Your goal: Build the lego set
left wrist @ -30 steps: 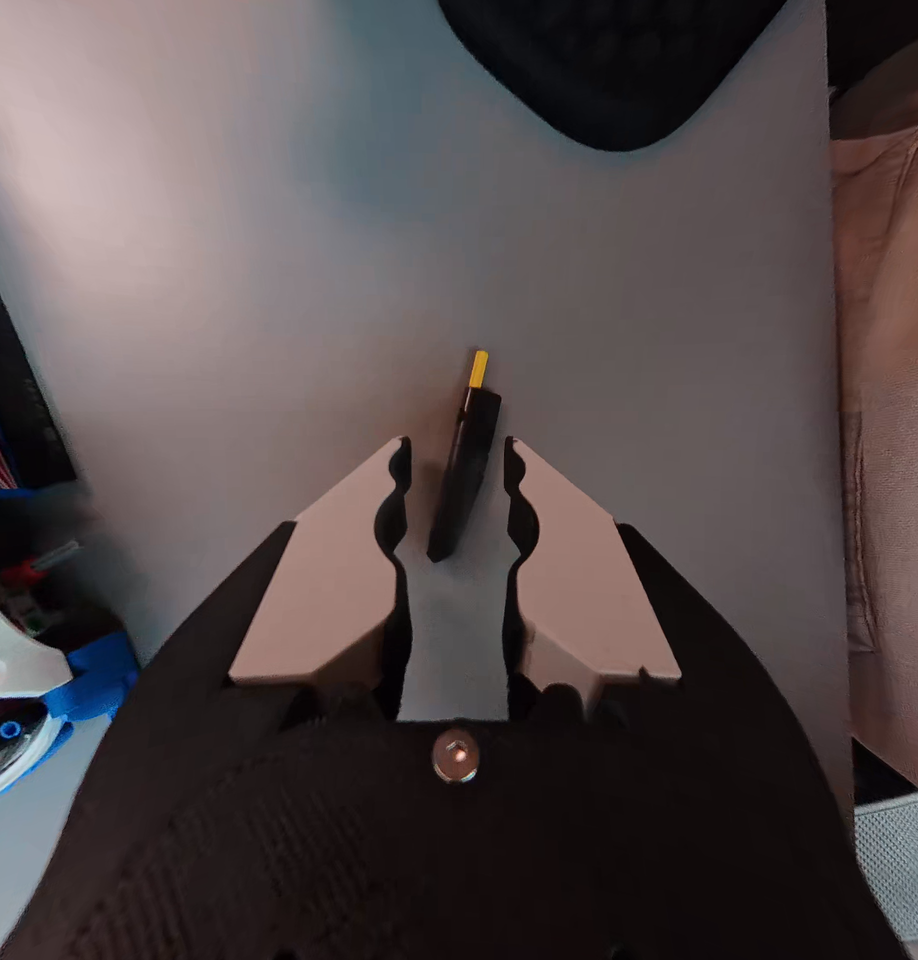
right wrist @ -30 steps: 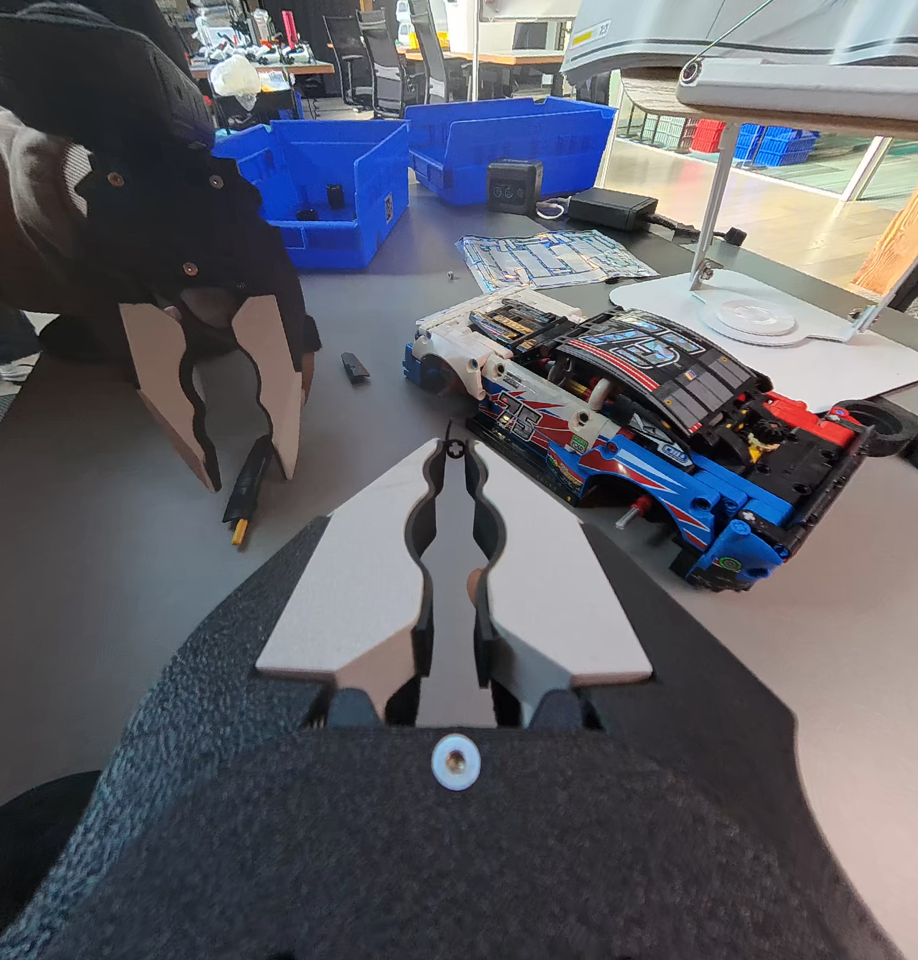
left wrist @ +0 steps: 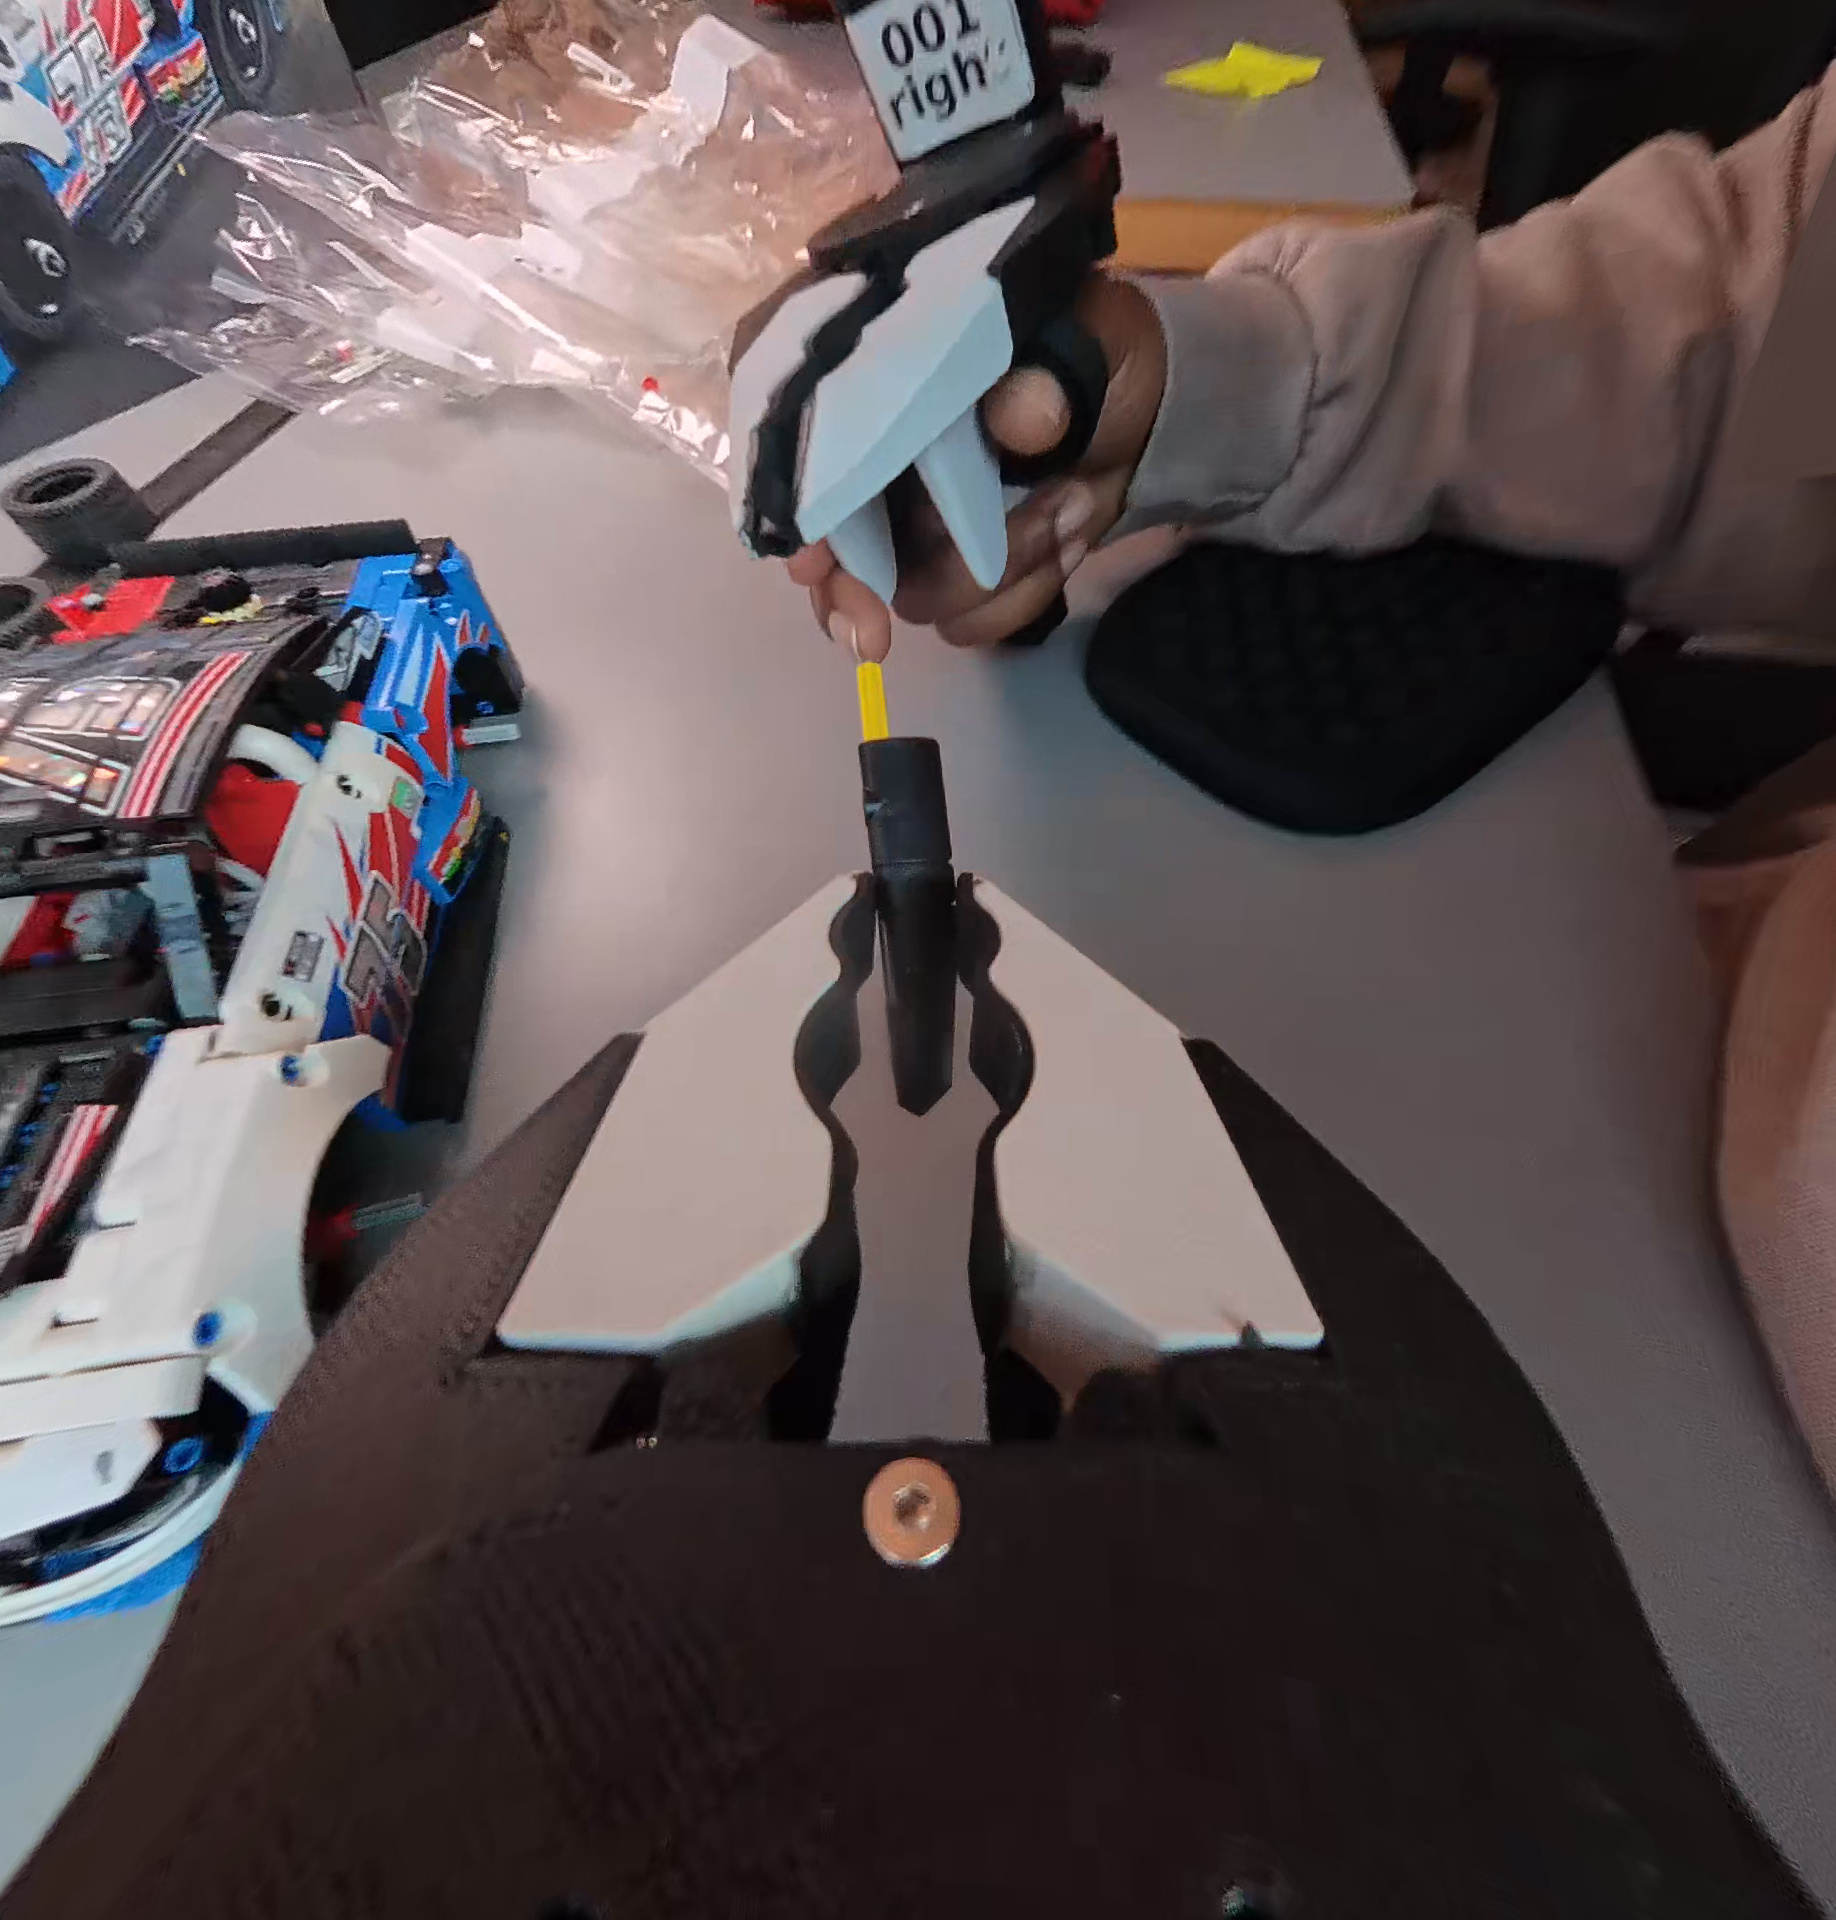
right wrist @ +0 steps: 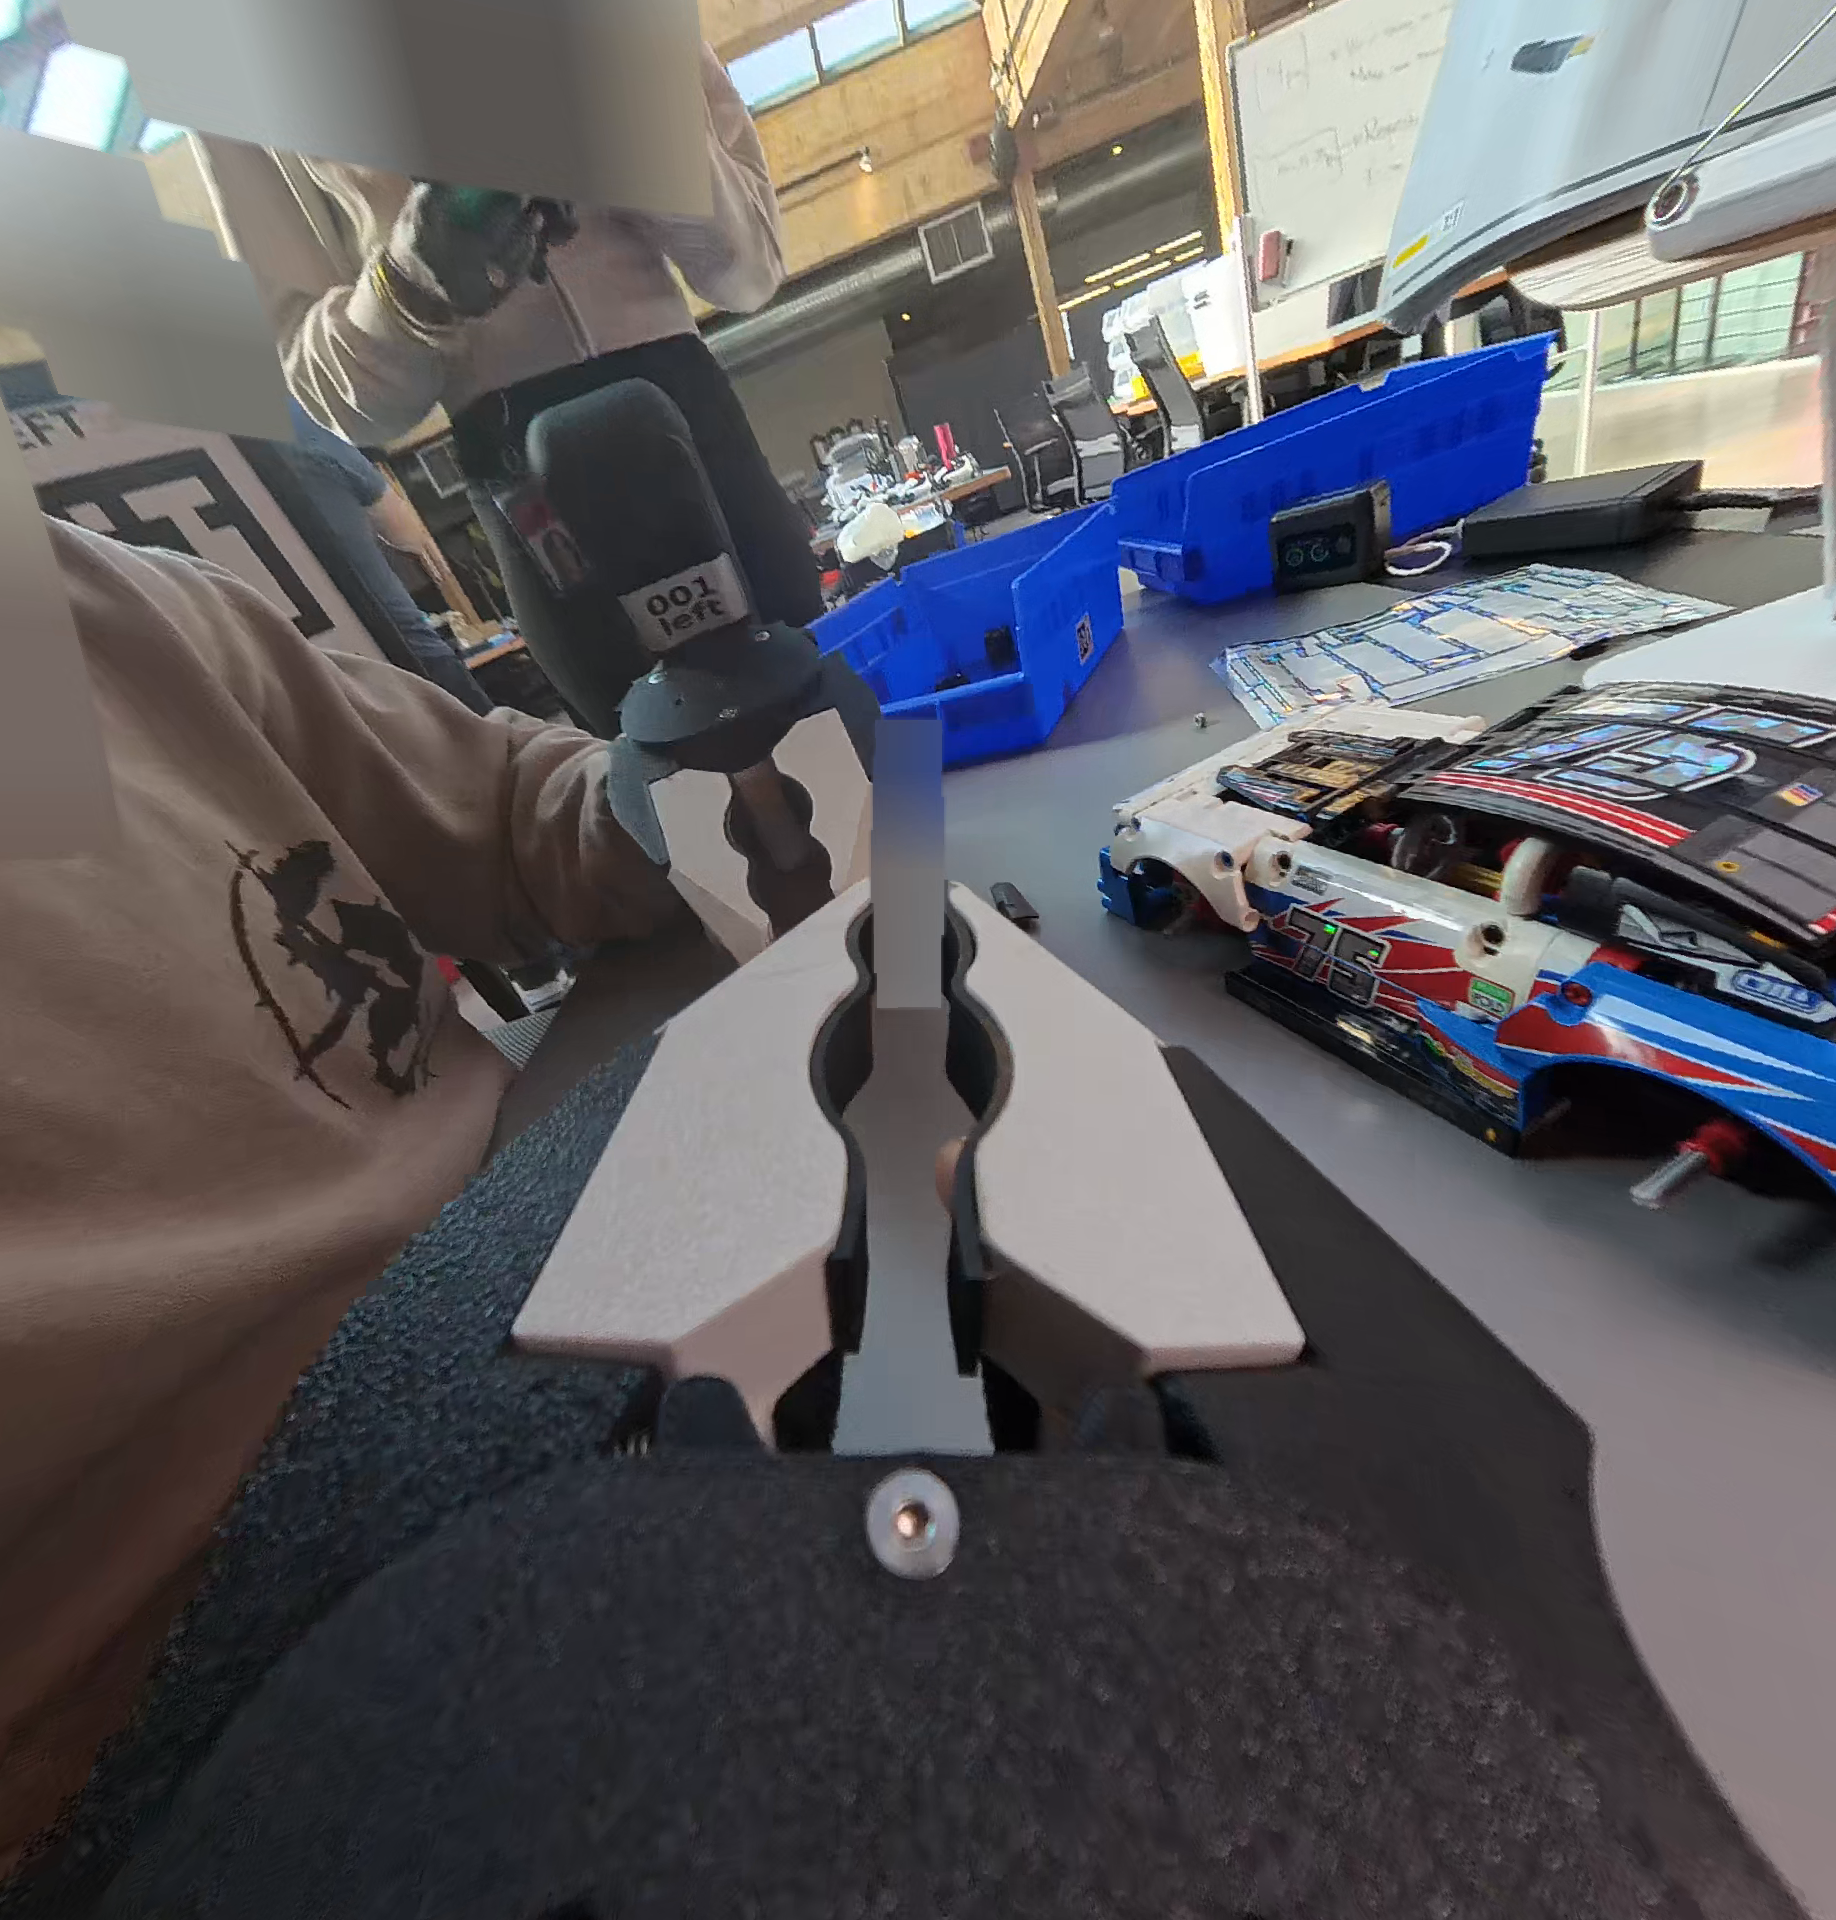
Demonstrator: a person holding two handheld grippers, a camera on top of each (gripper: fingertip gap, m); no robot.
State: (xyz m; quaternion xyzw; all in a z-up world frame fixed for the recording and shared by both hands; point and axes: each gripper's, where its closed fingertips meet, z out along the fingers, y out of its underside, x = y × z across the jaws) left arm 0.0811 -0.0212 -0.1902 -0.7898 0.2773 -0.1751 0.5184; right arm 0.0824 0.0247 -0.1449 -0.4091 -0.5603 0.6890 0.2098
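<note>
Above the grey bench (left wrist: 1309, 1039), your left tongs (left wrist: 912, 894) pinch a slim black Lego piece with a yellow axle (left wrist: 906, 883), beside the blue-and-white Lego race car (left wrist: 301, 935). Your right tongs (right wrist: 909, 904) are nearly closed; contents hidden by blur.

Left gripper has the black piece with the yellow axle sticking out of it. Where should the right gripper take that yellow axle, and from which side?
Judging by its pose, grip the yellow axle on its bare tip, coming head-on from the far end opposite the left gripper. Only that short stub clears the black piece; a bare finger already touches it, not the right gripper.
</note>
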